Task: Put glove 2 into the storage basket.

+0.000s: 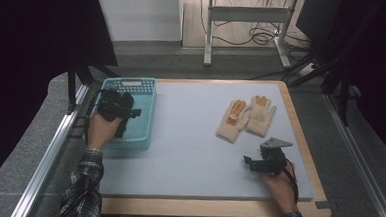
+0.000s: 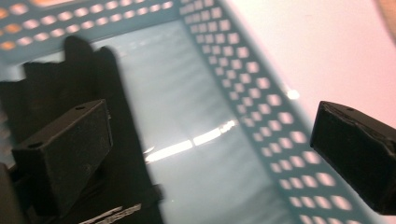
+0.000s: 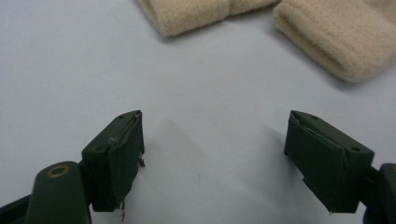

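High view, with both gripper views. I hold the left gripper [image 1: 117,109] over the turquoise basket [image 1: 146,117] at the left of the table [image 1: 188,153]; its jaws stand wide apart with nothing between them, and in the left gripper view a dark, flat object [image 2: 100,126] lies on the basket floor below and to one side of them, though I cannot tell what it is. I judge that the basket sits at the left edge so that this hand can serve it without crossing the other. The right gripper [image 1: 252,161] rests low at the near right, jaws well open and empty, pointed toward the pair of gloves [image 1: 245,119], which lie flat and side by side on the far right of the table, cuffs toward me. That orientation, I judge, offers the thick cuffs as the easiest part to pinch. The gloves [image 3: 327,37] are cream knit, ribbed and soft at the cuff, with orange patches at the fingertips; they should fold and sag when lifted. The basket [image 2: 261,88] is rigid plastic, its walls pierced by rows of small square holes, its floor smooth and glossy. The table surface is matte pale grey, edged in light wood.
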Demonstrator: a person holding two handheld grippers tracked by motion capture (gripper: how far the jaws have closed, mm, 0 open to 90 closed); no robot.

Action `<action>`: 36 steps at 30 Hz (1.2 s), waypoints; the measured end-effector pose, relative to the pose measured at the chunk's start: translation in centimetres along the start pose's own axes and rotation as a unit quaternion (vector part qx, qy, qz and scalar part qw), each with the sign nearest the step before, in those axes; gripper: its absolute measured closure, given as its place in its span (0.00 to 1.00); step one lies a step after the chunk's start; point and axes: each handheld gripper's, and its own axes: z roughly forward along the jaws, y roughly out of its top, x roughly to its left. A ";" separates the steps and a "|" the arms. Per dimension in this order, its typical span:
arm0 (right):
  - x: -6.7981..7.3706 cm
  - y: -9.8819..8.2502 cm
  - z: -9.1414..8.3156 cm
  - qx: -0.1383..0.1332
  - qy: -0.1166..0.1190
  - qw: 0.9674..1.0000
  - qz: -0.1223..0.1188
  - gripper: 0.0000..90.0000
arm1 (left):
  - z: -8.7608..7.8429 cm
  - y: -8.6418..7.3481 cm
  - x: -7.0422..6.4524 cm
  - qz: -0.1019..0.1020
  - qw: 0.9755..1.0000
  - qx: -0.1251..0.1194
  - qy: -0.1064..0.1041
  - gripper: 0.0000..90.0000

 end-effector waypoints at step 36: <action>0.0 0.0 0.0 0.000 0.000 1.000 0.000 0.22 | 2.8 -3.3 -15.7 0.180 0.974 -0.032 -0.132 0.00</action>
